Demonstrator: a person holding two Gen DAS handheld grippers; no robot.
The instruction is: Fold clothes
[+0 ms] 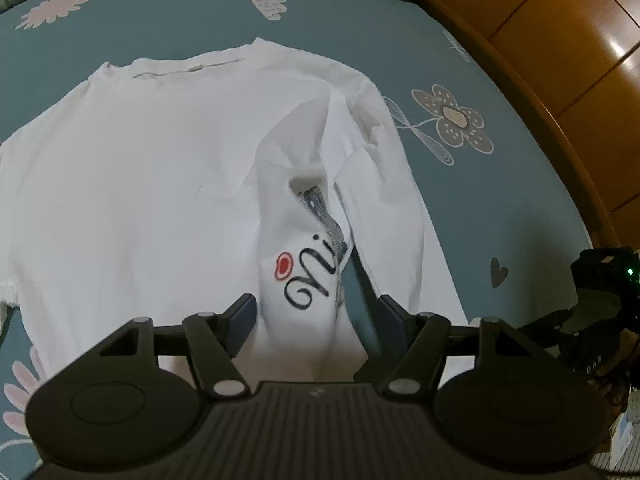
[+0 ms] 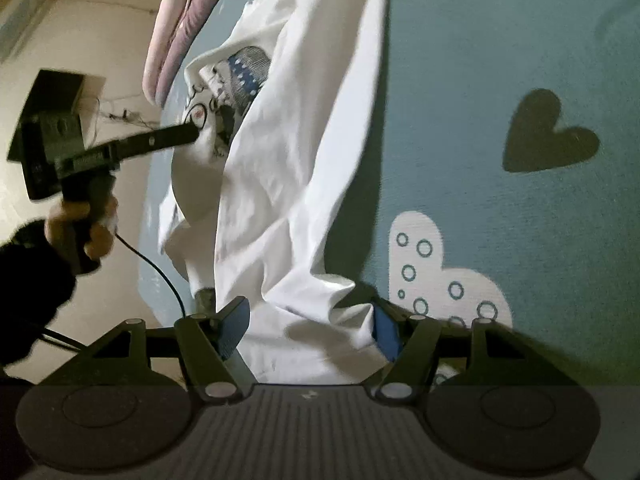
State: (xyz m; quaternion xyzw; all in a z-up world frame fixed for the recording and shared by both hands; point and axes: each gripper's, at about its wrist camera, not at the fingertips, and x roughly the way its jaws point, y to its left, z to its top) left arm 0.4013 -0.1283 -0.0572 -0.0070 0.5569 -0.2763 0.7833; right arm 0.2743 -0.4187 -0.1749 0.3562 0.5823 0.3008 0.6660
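Jaws of both grippers open, white shirt (image 1: 140,184) folds between each pair

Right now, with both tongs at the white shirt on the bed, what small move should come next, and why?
Probably carry the raised fold a little further across the white shirt and lay it flat. The left tongs have bunched printed fabric between their fingers, and the right tongs straddle the hem; the folded strip stands creased, not flat, on the teal bedsheet.

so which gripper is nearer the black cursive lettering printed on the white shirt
Left. The left gripper straddles the fold of the white shirt bearing the black cursive lettering. The right gripper sits at the shirt's side edge, well away.
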